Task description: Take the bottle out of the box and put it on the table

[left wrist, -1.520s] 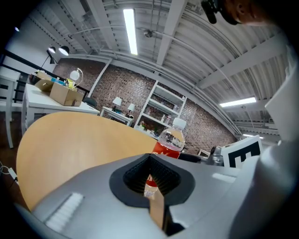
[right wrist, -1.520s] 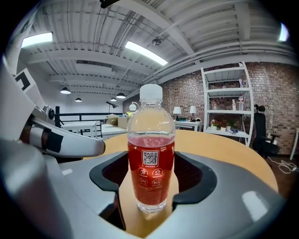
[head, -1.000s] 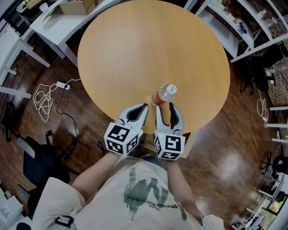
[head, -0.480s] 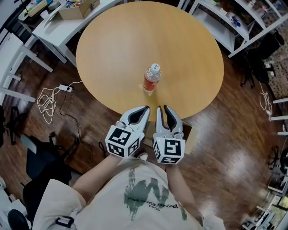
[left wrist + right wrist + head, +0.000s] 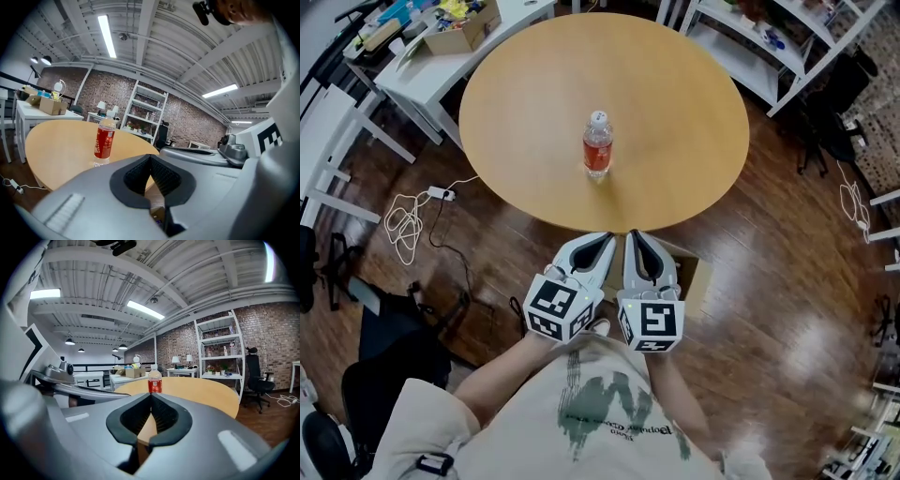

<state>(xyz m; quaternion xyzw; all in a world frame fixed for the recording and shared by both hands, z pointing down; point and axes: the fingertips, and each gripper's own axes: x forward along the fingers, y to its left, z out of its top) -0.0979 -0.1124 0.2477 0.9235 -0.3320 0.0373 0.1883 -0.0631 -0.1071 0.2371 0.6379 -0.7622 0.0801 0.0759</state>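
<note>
**Bottle is on the bench, both grippers empty; residual risks only**

Bottle [image 5: 597, 145] stands upright near the middle of the round bench [image 5: 675, 112], cap on, nothing touching it; looks like the placing step is done.

Left hand-held gripper [image 5: 602, 242]: jaws closed tip to tip, nothing between them; right hand-held gripper [image 5: 637, 240]: same, fully closed and empty. Both sit side by side off the near edge of the bench, well apart from the bottle.

What could still go wrong, as I judge it:
- bottle is tall, narrow and free-standing; a knock to the bench could tip it, and on a round top it would roll off;
- the open box [image 5: 698, 281] sits on the floor just beyond the grippers, by the person's feet; a careless step would catch it;
- any reach back toward the bottle with closed jaws would push it over, not grip it.
</note>
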